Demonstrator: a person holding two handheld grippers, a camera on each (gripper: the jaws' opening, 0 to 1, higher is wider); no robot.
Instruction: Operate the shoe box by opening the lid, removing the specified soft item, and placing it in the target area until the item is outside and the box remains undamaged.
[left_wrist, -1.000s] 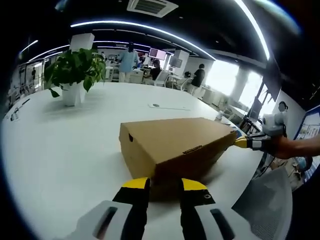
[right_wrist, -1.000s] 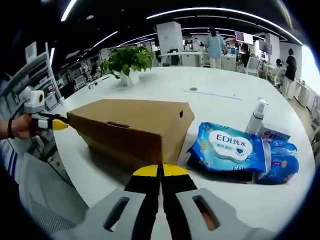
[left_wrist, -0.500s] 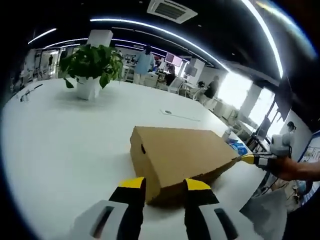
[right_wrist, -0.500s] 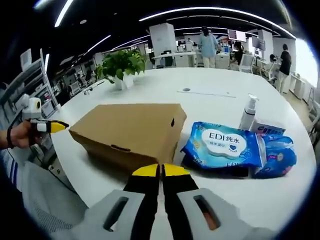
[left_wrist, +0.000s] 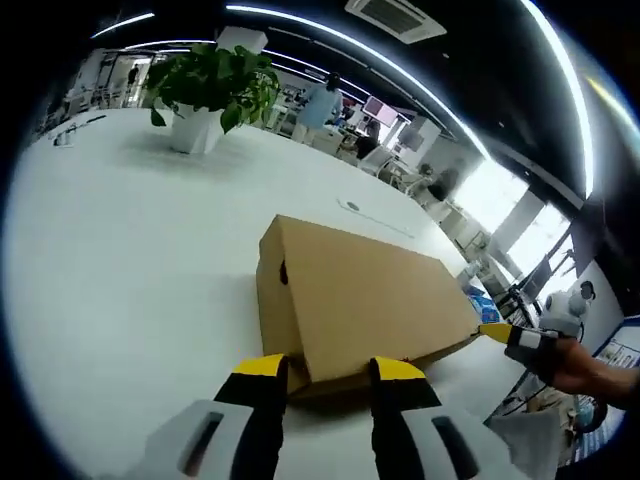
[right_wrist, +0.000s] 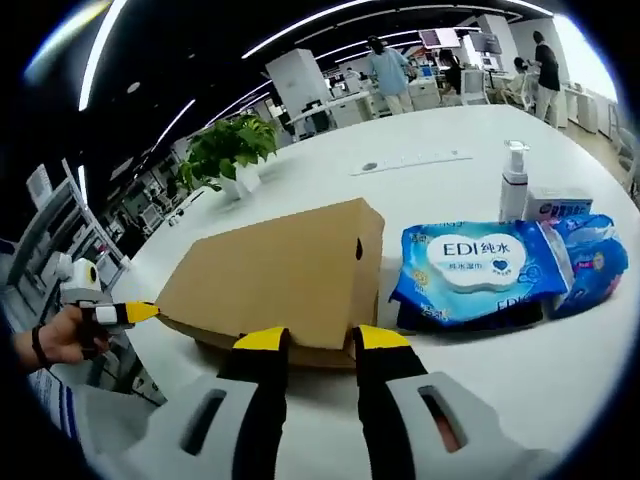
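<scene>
A brown cardboard shoe box (left_wrist: 350, 295) lies on the white table with its lid down. My left gripper (left_wrist: 330, 372) is open, and the box's near edge sits just beyond its yellow tips. From the other end, my right gripper (right_wrist: 322, 342) is open too, with its tips at the near edge of the box (right_wrist: 285, 275). The right gripper (left_wrist: 520, 342) comes into the left gripper view from the right, its yellow tip by the box's far corner. In the right gripper view, the left gripper (right_wrist: 112, 314) is held by a hand at the box's left corner.
Right of the box lie a blue pack of wet wipes (right_wrist: 478, 265), a second blue pack (right_wrist: 592, 258), a pump bottle (right_wrist: 514, 180) and a small carton (right_wrist: 558, 203). A potted plant (left_wrist: 208, 95) stands farther back on the table (left_wrist: 120, 250). People stand in the office behind.
My right gripper has gone from shut to open. Both cameras have moved in closer and higher over the box. The left gripper stays open.
</scene>
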